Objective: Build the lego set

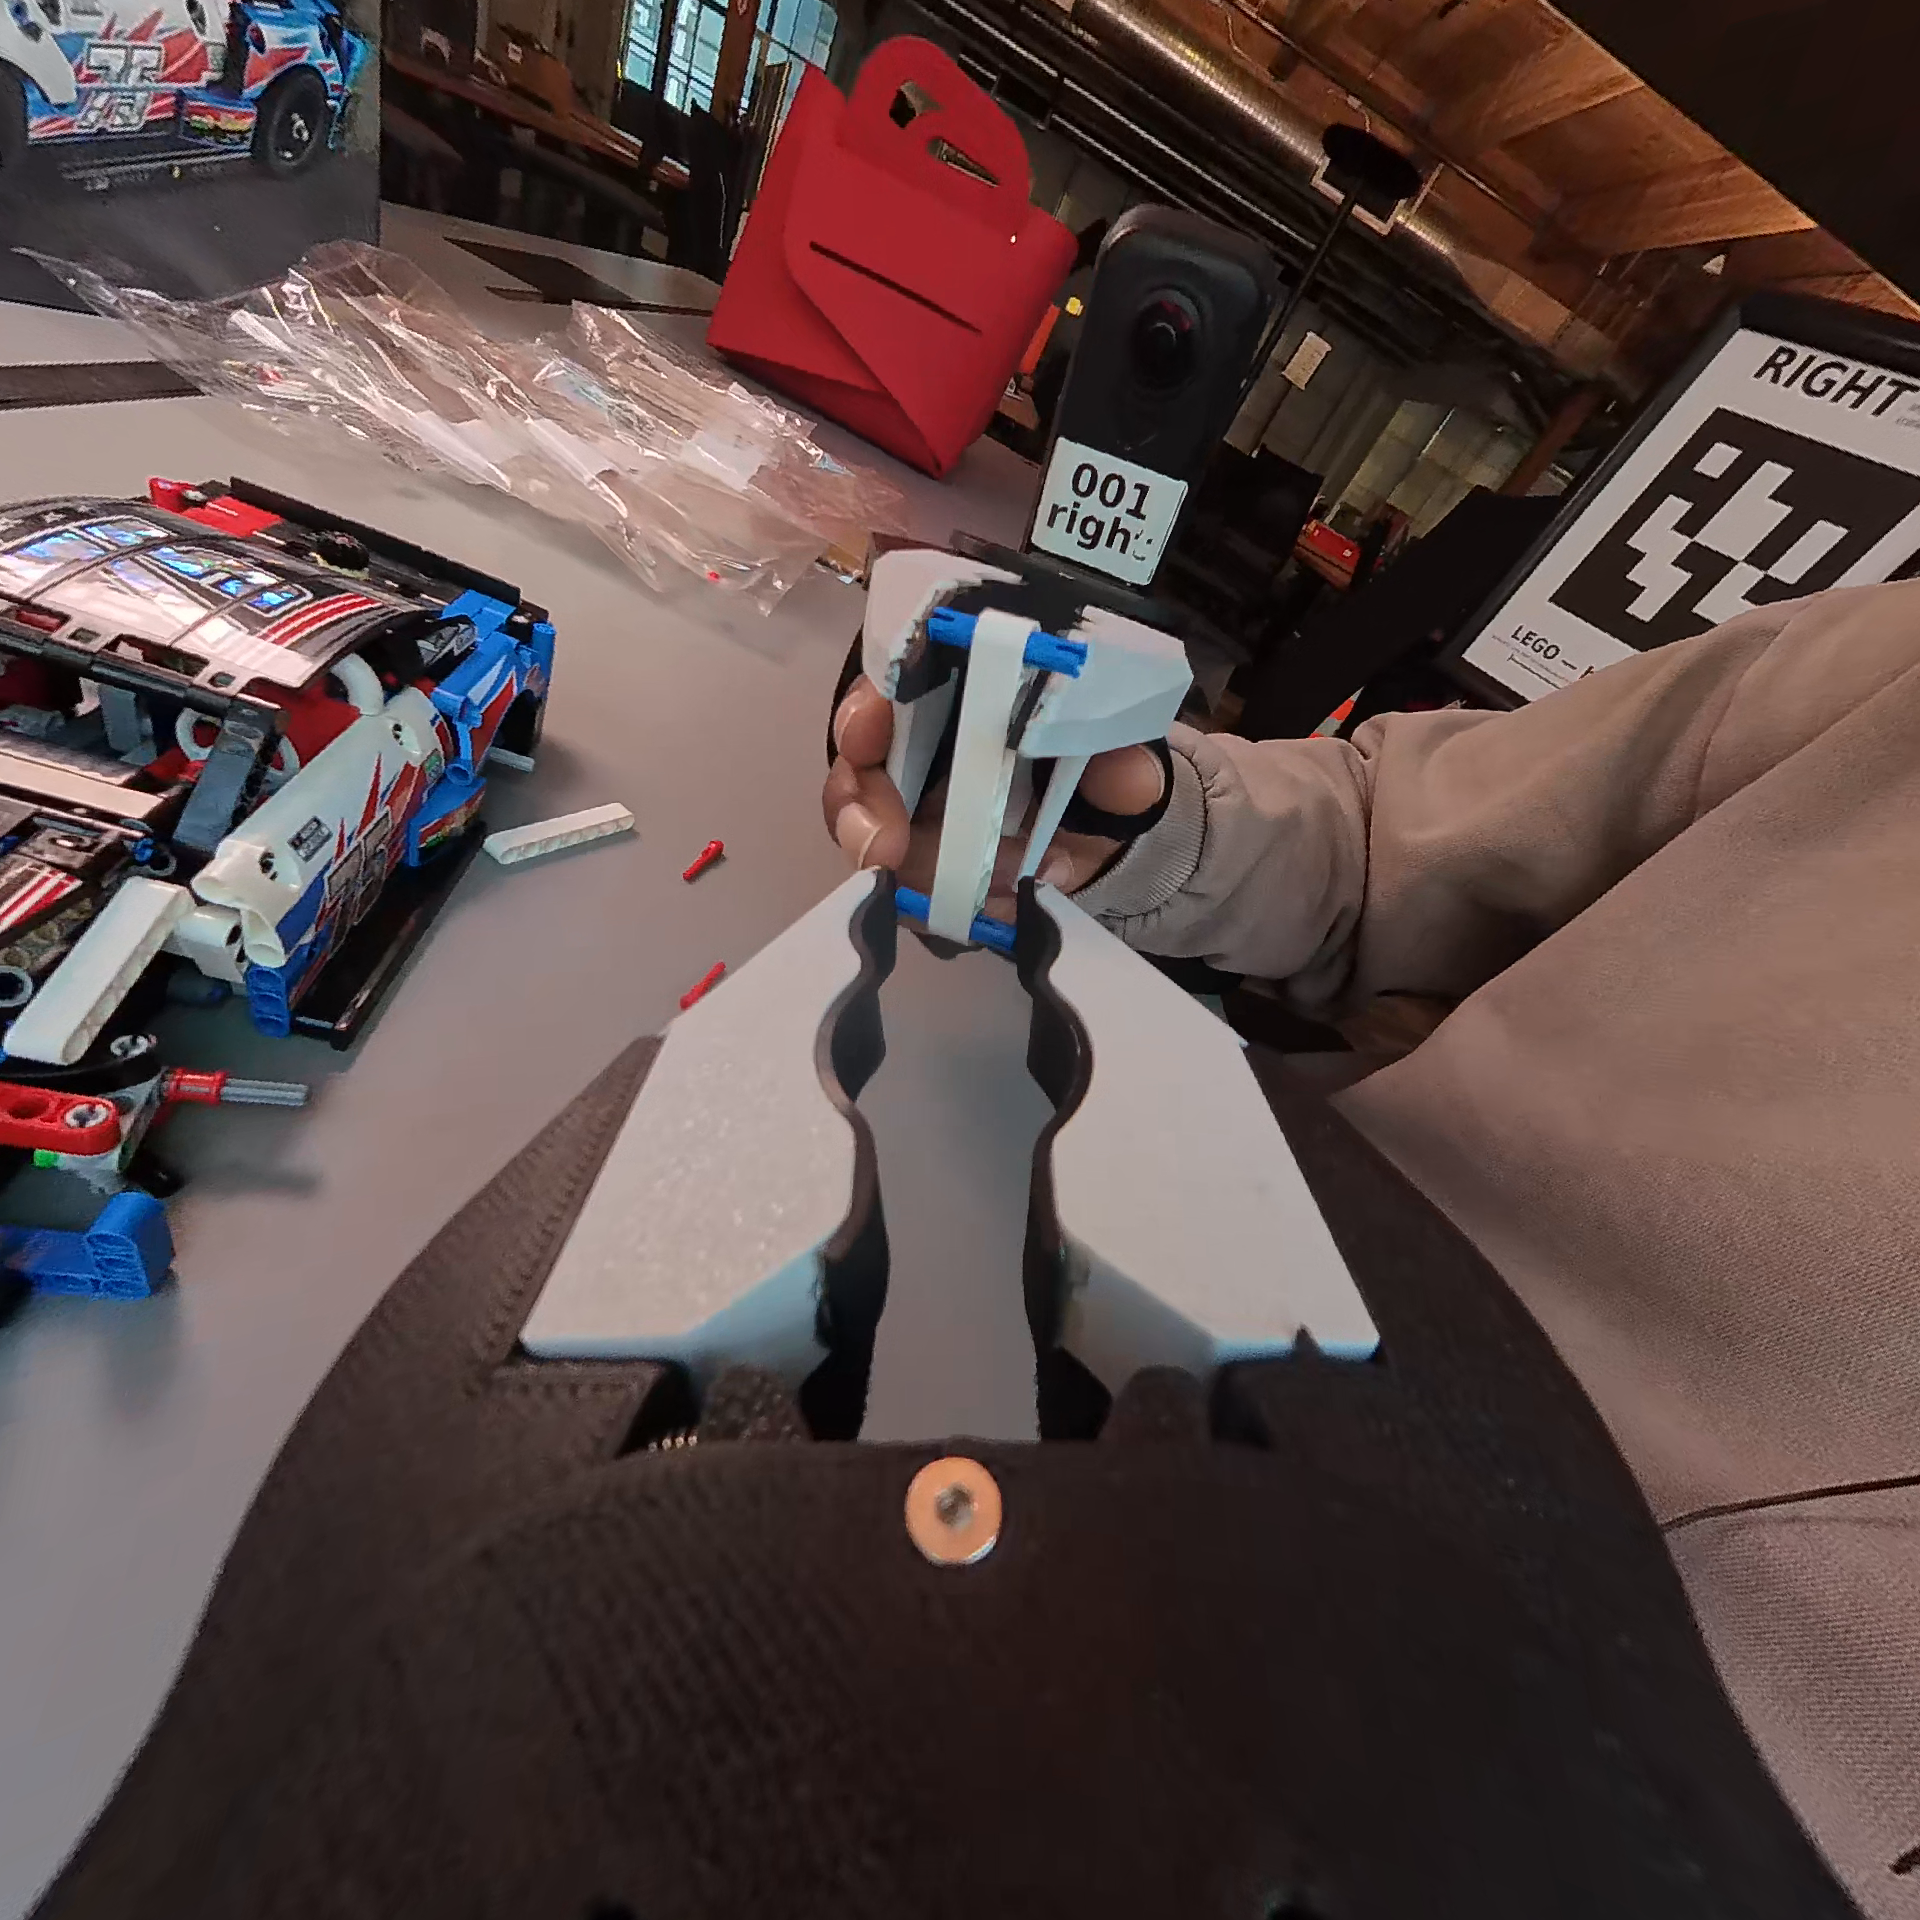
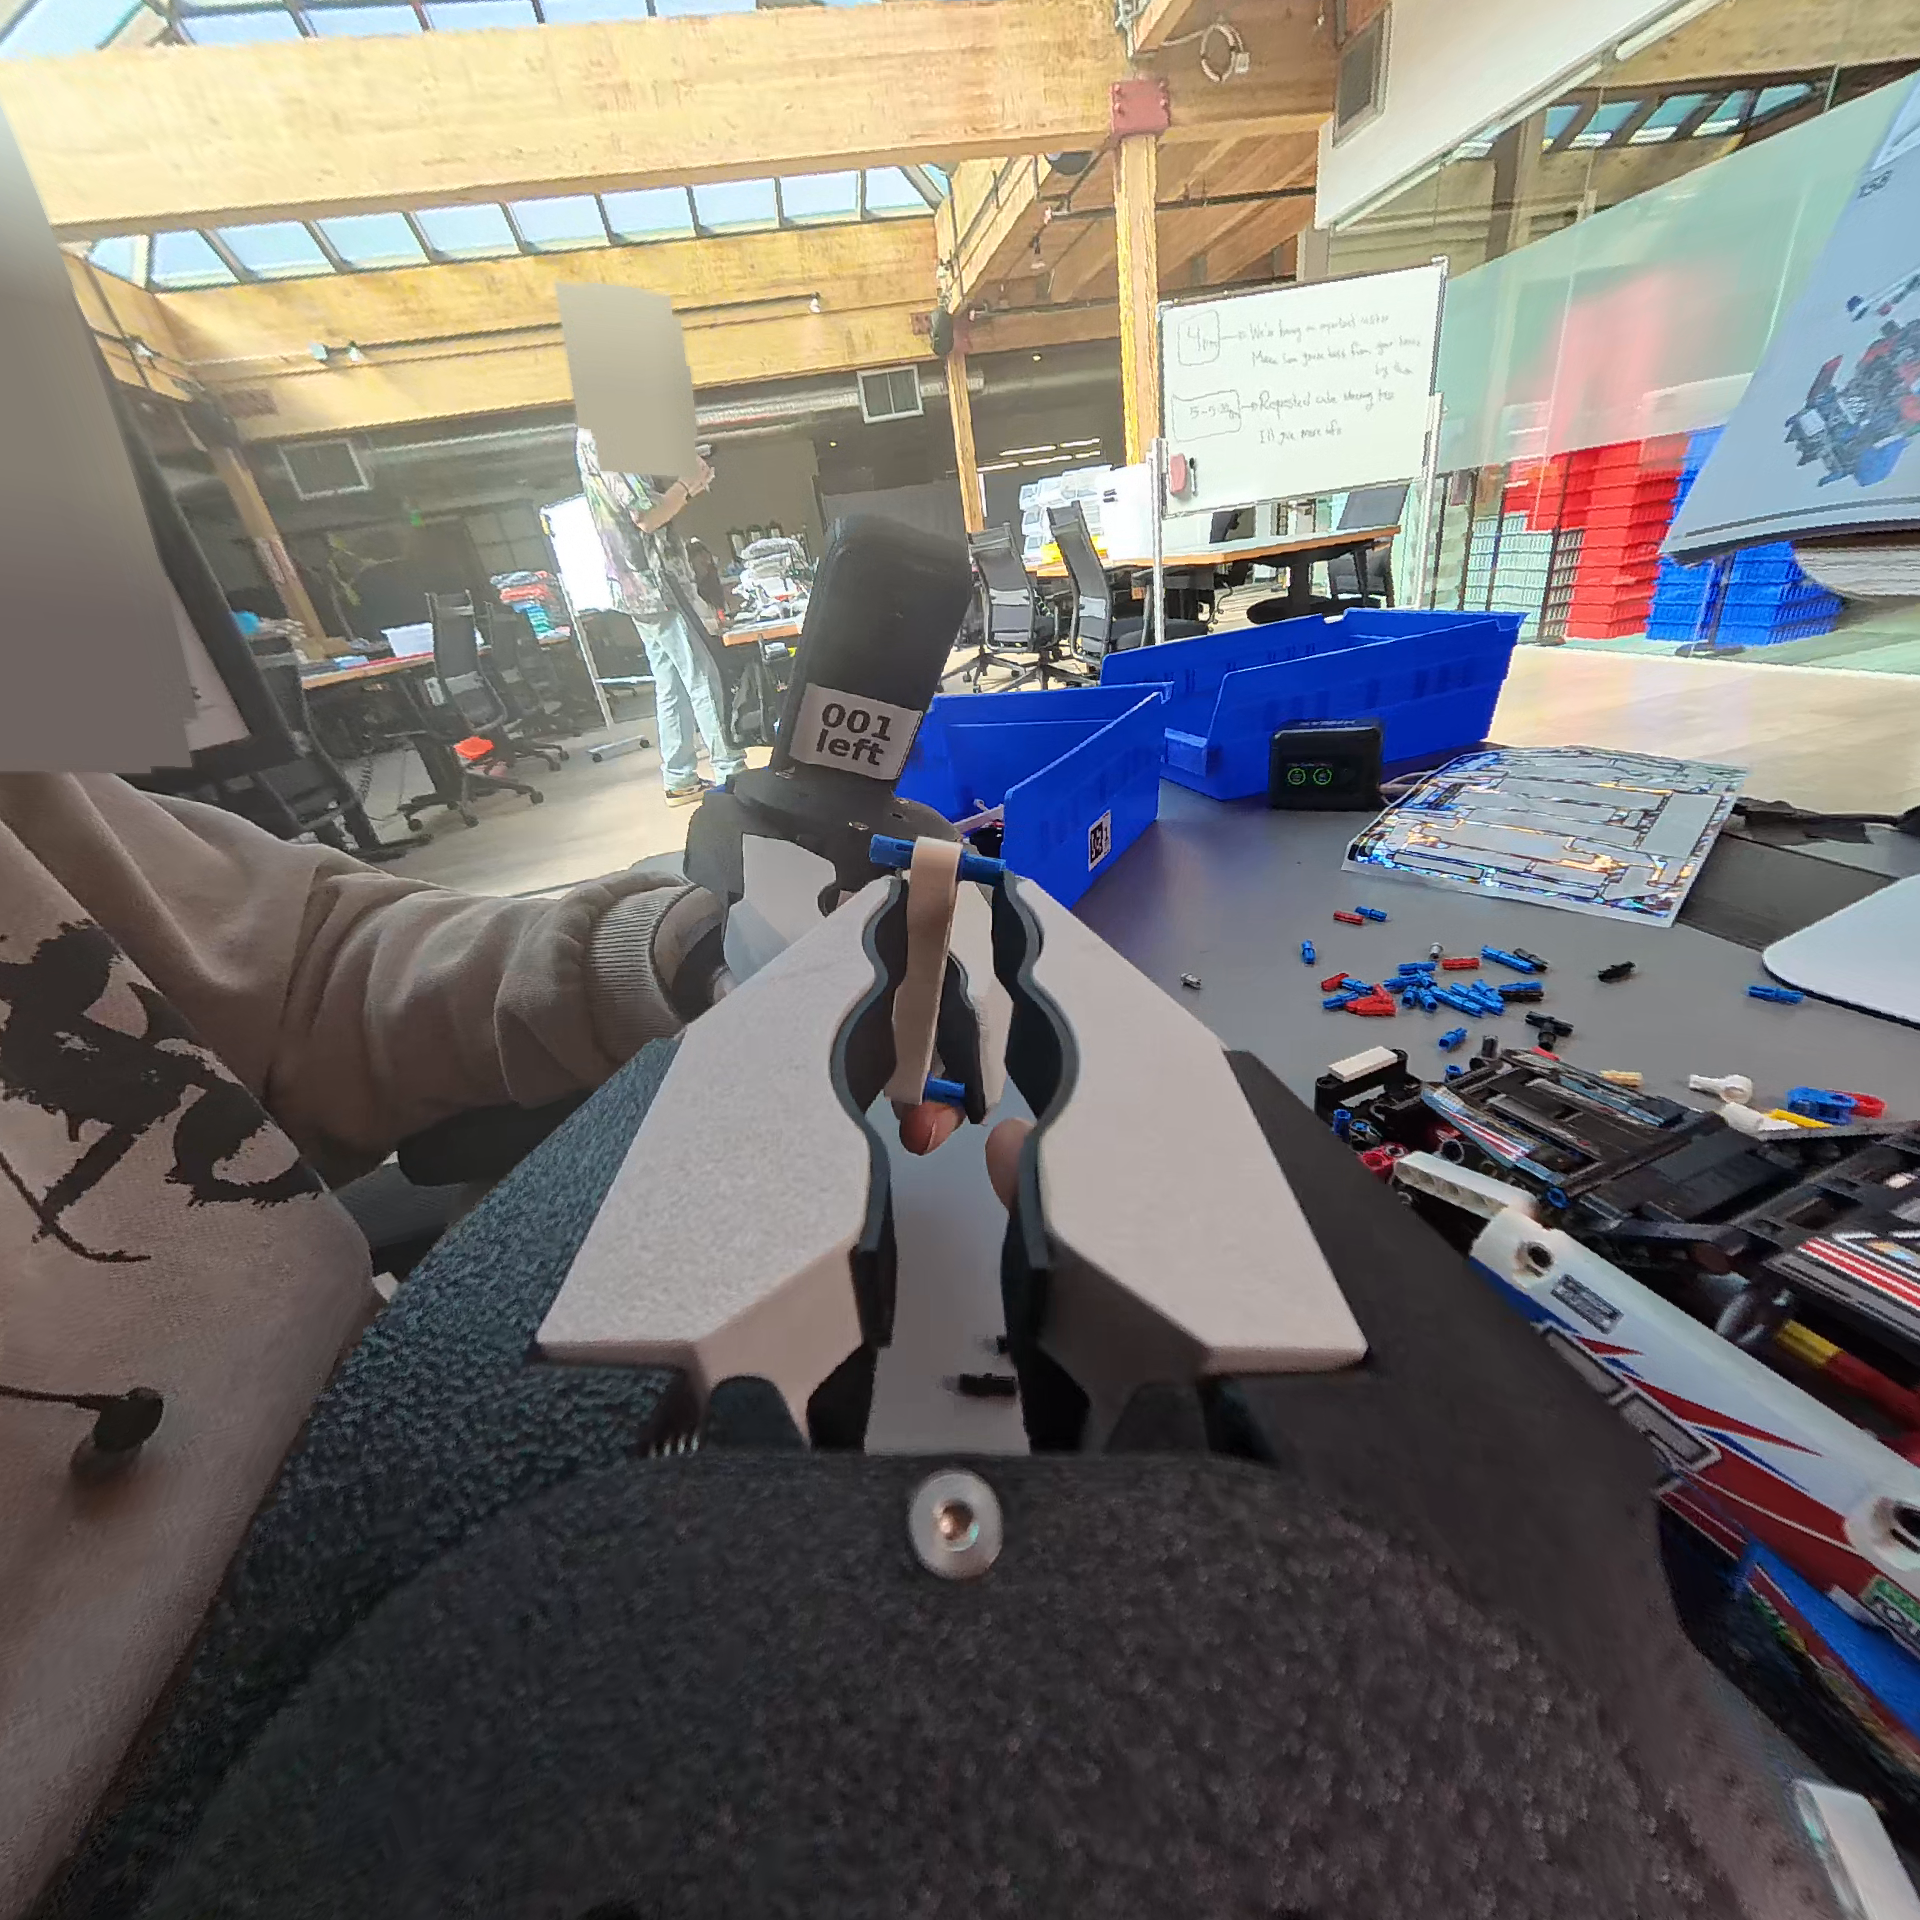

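Observation:
A white beam (image 1: 977, 769) with blue pins through both ends hangs in the air between my two grippers, which face each other. My left gripper (image 1: 956, 906) is shut on the blue pin (image 1: 956, 923) at the near end. My right gripper (image 1: 1008, 642) is shut on the blue pin at the far end. In the right wrist view the right gripper (image 2: 940, 873) clamps the upper blue pin, and the beam (image 2: 923, 966) runs down between its fingers. The partly built red, white and blue Lego car (image 1: 260, 727) sits on the grey table at left, and it also shows in the right wrist view (image 2: 1662, 1299).
Empty clear plastic bags (image 1: 520, 416) and a red paper bag (image 1: 894, 270) lie behind the car. A loose white beam (image 1: 561, 831) and red pins (image 1: 703, 860) lie beside it. Blue bins (image 2: 1299, 686), a sticker sheet (image 2: 1538, 831) and scattered small parts (image 2: 1434, 987) are on the table. Left tips to right tips: about 5 cm.

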The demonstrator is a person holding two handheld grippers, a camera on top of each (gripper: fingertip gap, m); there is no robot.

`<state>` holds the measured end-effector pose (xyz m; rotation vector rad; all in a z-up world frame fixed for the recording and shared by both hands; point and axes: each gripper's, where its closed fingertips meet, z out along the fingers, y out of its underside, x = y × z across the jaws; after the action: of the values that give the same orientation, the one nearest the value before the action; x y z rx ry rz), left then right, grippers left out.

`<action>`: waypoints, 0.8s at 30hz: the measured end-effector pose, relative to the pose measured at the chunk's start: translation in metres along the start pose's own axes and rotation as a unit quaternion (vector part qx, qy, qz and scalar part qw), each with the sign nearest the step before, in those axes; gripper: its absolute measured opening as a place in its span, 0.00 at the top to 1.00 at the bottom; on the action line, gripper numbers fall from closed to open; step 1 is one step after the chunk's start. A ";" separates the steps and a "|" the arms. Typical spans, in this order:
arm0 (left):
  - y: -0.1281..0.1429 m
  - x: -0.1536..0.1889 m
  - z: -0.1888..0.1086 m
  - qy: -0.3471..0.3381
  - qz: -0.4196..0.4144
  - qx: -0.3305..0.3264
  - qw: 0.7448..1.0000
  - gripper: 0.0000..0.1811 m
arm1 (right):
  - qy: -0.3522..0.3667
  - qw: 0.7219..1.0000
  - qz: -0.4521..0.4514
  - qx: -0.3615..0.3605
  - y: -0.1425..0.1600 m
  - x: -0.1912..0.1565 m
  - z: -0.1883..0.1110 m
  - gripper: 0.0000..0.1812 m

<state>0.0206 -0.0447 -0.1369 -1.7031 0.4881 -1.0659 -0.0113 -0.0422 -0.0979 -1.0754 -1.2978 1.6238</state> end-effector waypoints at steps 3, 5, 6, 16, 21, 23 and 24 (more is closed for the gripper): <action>0.001 -0.003 0.000 -0.004 -0.002 0.001 1.000 0.88 | 0.007 1.000 0.013 -0.011 0.003 0.006 -0.001 0.91; 0.000 -0.007 -0.001 -0.009 -0.005 0.011 1.000 0.88 | 0.014 1.000 0.014 -0.013 0.004 0.010 -0.002 0.90; -0.001 -0.011 -0.003 -0.019 -0.007 0.016 1.000 0.88 | 0.013 1.000 0.011 -0.013 0.004 0.012 -0.004 0.84; 0.023 -0.085 -0.029 -0.336 0.287 -0.164 0.882 0.88 | 0.059 0.982 0.060 -0.170 0.053 0.041 -0.021 0.80; 0.038 -0.094 -0.026 -0.372 0.380 -0.238 0.812 0.88 | 0.064 0.970 0.159 -0.170 0.066 0.040 -0.008 0.80; 0.039 -0.090 -0.022 -0.365 0.393 -0.236 0.810 0.88 | 0.083 0.966 0.164 -0.183 0.074 0.046 -0.009 0.93; 0.038 -0.088 -0.021 -0.360 0.394 -0.231 0.813 0.88 | 0.079 0.966 0.164 -0.181 0.075 0.047 -0.010 0.95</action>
<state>-0.0369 -0.0062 -0.2061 -1.8701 0.8755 0.3473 -0.0224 -0.0086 -0.1794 -1.6837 -1.3959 1.5226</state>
